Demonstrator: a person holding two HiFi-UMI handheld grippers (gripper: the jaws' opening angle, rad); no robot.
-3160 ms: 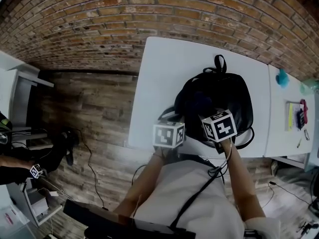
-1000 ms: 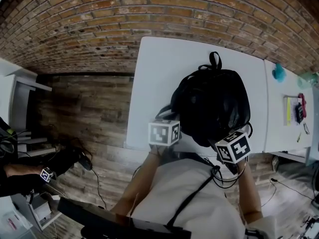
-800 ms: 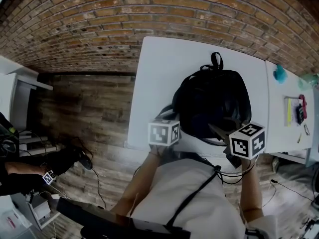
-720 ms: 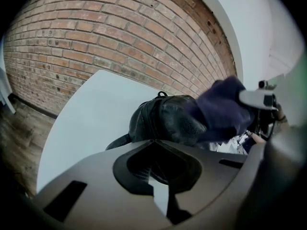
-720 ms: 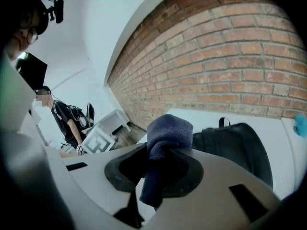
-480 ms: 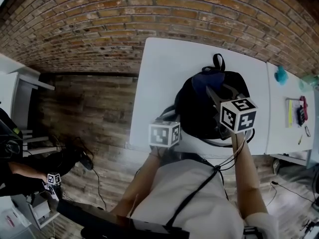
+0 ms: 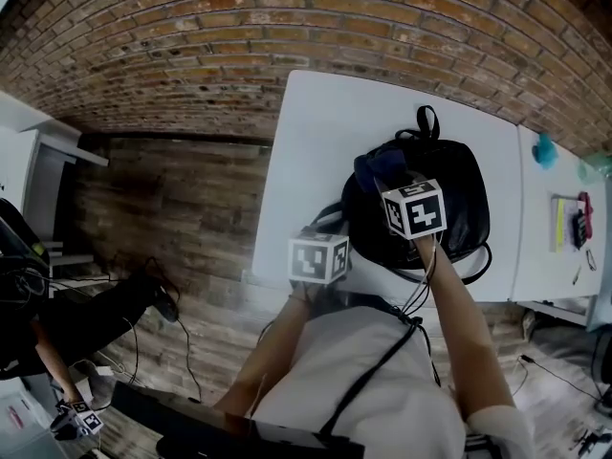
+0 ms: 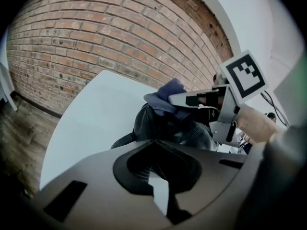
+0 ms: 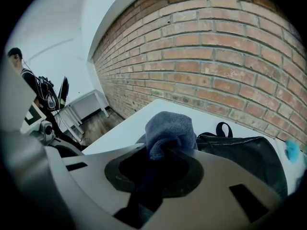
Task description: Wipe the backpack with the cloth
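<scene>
A black backpack (image 7: 449, 199) lies flat on the white table (image 7: 316, 142), handle toward the brick wall. My right gripper (image 7: 387, 175) is shut on a bunched blue cloth (image 7: 376, 165) and presses it on the pack's far left part. The right gripper view shows the cloth (image 9: 170, 128) bulging out of the jaws above the backpack (image 9: 249, 152). My left gripper (image 7: 330, 235) sits at the pack's near left corner, shut on a dark strap of the backpack (image 8: 163, 126). The left gripper view also catches the right gripper (image 8: 178, 98) and the cloth (image 8: 168, 96).
A brick wall (image 7: 239, 27) runs behind the table. A second white table at the right carries a teal object (image 7: 543, 149) and small yellow and red items (image 7: 566, 220). Wooden floor (image 7: 172, 218) lies left, where a person (image 7: 67, 318) crouches among cables.
My right gripper has swept the cloth from the backpack's near right edge across to its far left part. The left gripper has stayed at the near left corner.
</scene>
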